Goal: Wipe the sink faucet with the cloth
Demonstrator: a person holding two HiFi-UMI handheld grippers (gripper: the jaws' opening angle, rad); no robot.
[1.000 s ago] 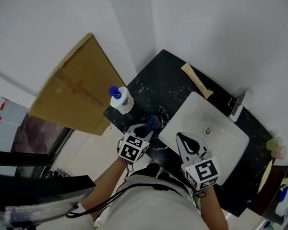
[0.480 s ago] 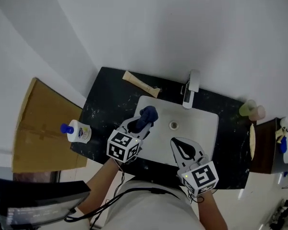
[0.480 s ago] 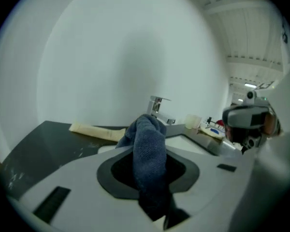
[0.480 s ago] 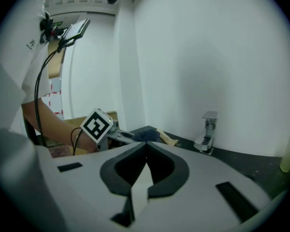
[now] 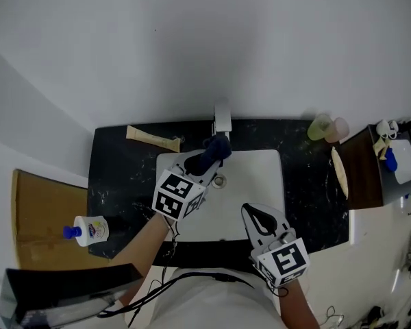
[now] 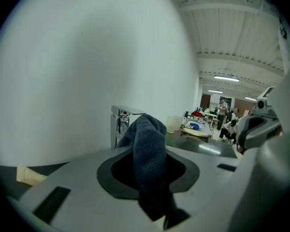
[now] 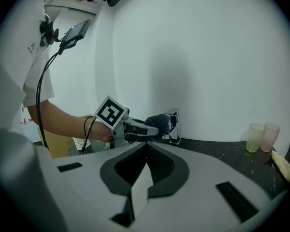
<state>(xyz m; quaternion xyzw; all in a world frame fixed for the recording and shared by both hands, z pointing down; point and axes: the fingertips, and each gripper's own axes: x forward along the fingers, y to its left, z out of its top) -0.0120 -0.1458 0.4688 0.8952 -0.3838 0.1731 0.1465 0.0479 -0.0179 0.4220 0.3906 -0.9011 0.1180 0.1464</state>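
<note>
A chrome faucet [image 5: 222,119] stands at the back of the white sink [image 5: 264,177]. My left gripper [image 5: 207,159] is shut on a dark blue cloth [image 5: 216,147] and holds it over the back of the basin, just in front of the faucet. In the left gripper view the cloth [image 6: 147,134] sticks up between the jaws, with the faucet [image 6: 119,123] right behind it; whether they touch I cannot tell. My right gripper [image 5: 249,210] hangs over the sink's front edge, shut and holding nothing. The right gripper view shows its closed tips [image 7: 146,145] and the left gripper [image 7: 150,125] at the faucet [image 7: 173,124].
The black stone counter [image 5: 116,173] carries a beige tube [image 5: 153,138] at the back left, a soap bottle [image 5: 90,229] at the front left, and two cups [image 5: 320,125] at the back right. A cardboard box [image 5: 31,211] stands to the left, a brown shelf [image 5: 367,168] to the right.
My left gripper carried the cloth from the counter's left part across the basin to the faucet. The right gripper stayed over the sink's front edge. The head view swung round to face the wall.
</note>
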